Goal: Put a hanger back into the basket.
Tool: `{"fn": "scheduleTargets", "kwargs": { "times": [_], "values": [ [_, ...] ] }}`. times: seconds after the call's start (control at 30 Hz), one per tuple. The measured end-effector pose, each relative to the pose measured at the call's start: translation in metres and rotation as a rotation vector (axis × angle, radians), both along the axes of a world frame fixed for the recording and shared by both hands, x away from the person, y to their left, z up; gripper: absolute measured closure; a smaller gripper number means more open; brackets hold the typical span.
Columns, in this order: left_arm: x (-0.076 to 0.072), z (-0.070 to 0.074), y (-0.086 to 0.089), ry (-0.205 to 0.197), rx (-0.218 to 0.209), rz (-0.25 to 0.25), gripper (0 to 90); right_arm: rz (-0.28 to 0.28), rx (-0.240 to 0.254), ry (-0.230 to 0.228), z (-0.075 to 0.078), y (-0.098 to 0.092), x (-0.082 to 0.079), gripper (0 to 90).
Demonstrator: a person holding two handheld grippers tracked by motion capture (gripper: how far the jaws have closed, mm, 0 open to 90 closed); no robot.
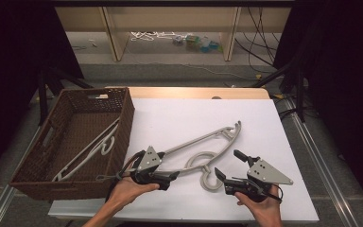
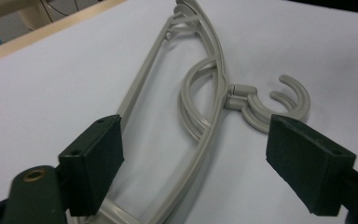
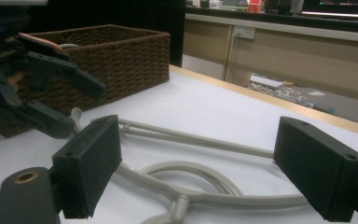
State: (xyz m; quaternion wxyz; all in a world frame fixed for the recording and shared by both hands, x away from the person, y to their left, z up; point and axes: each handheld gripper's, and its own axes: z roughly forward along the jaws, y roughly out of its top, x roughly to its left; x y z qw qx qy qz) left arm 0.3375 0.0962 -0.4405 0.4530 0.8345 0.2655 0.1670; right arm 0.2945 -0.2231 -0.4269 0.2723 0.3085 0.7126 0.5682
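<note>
both the left gripper [image 1: 163, 174] and the right gripper [image 1: 227, 165] are spread wide and grasp nothing, flanking the grey hangers [image 1: 203, 146] on the white table [image 1: 179, 113] beside the wicker basket [image 1: 123, 127].

White table [image 1: 179, 113], grey hangers [image 1: 203, 142], wicker basket [image 1: 123, 118]

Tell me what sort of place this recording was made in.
Probably a lab or workshop data-collection bench, not a home: a white table edged by metal rails, loose cables on the floor, dark curtains around it, and a hanger with a basket as props.
</note>
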Motion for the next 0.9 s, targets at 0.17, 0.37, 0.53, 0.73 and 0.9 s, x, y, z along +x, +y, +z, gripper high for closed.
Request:
{"fn": "scheduleTargets", "kwargs": {
  "times": [0.17,0.37,0.53,0.73,0.9],
  "values": [
    [0.008,-0.007,-0.01,0.008,0.093,-0.06,26.1,-0.013,0.0,0.024,0.001,-0.001,-0.002,15.8],
    [0.015,-0.018,-0.024,0.031,0.196,-0.099,26.9,-0.006,-0.001,0.023,0.0,0.0,-0.002,15.8],
    [0.02,-0.024,-0.036,0.054,0.247,-0.126,31.7,-0.002,0.004,0.024,0.0,0.0,-0.001,15.8],
    [0.028,-0.03,-0.042,0.086,0.286,-0.136,40.9,0.0,0.005,0.028,0.0,0.001,-0.001,15.8],
    [0.036,-0.034,-0.045,0.105,0.3,-0.138,49.1,-0.002,-0.007,-0.004,0.0,0.0,0.0,15.8]
  ]
}}
